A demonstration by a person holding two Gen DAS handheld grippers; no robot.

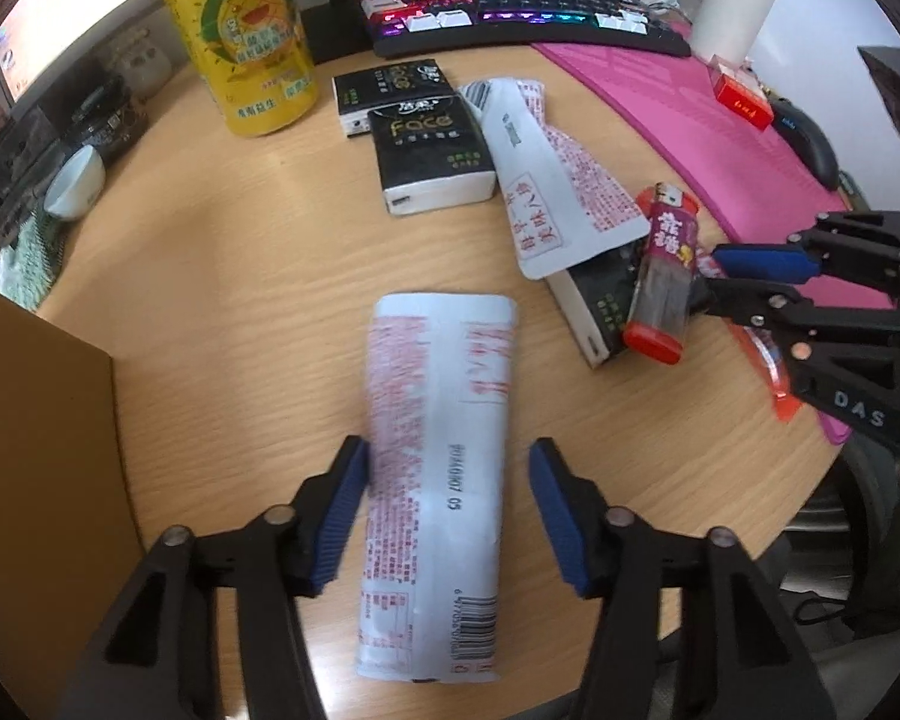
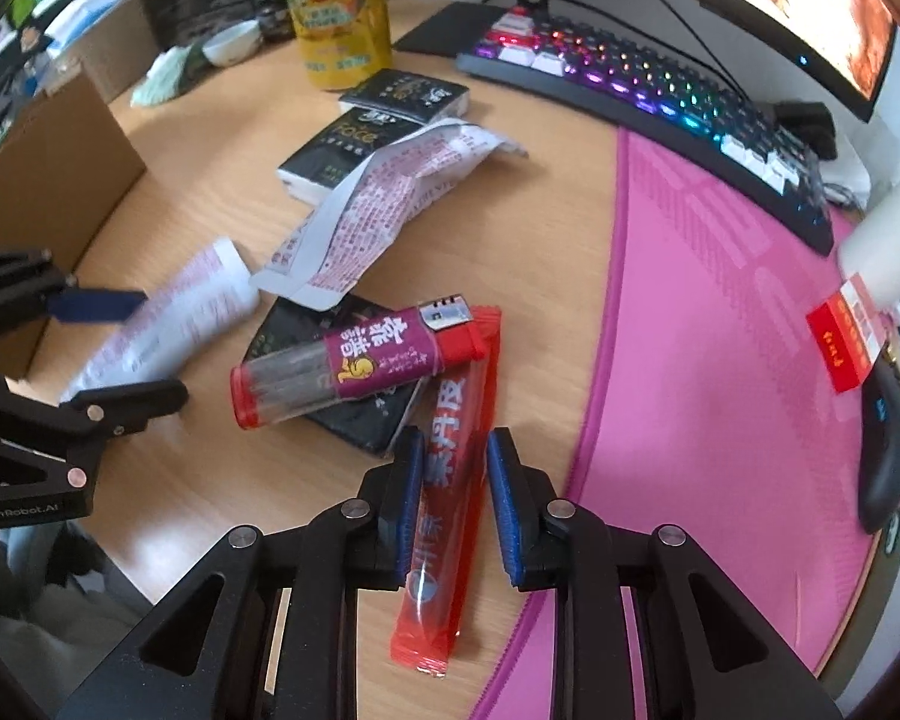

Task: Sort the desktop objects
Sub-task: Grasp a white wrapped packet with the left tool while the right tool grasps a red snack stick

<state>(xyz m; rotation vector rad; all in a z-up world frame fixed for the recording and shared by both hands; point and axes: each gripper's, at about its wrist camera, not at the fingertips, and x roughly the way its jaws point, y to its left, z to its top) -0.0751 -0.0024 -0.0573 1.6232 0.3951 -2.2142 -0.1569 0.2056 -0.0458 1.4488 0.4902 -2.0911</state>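
Left gripper [image 1: 447, 504] half-open astride the white packet [image 1: 435, 480], long axis 12-6, pads not gripping; right gripper [image 2: 450, 504] pinched on the red snack stick [image 2: 450, 480].

Soft, even daylight fills both fisheye views, edges bowed and vignetted dark, with motion blur smearing the white red-printed paper packet [image 1: 435, 480] and faint glare on the pale wooden bench [image 1: 222, 276].

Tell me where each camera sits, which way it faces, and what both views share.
Left wrist: on the left gripper, looking steeply down at a white packet between its open fingers; the right gripper shows at right.
Right wrist: on the right gripper, looking down at a red snack stick between its fingers; the left gripper shows at left.
Shared: lighter, yellow can, keyboard.
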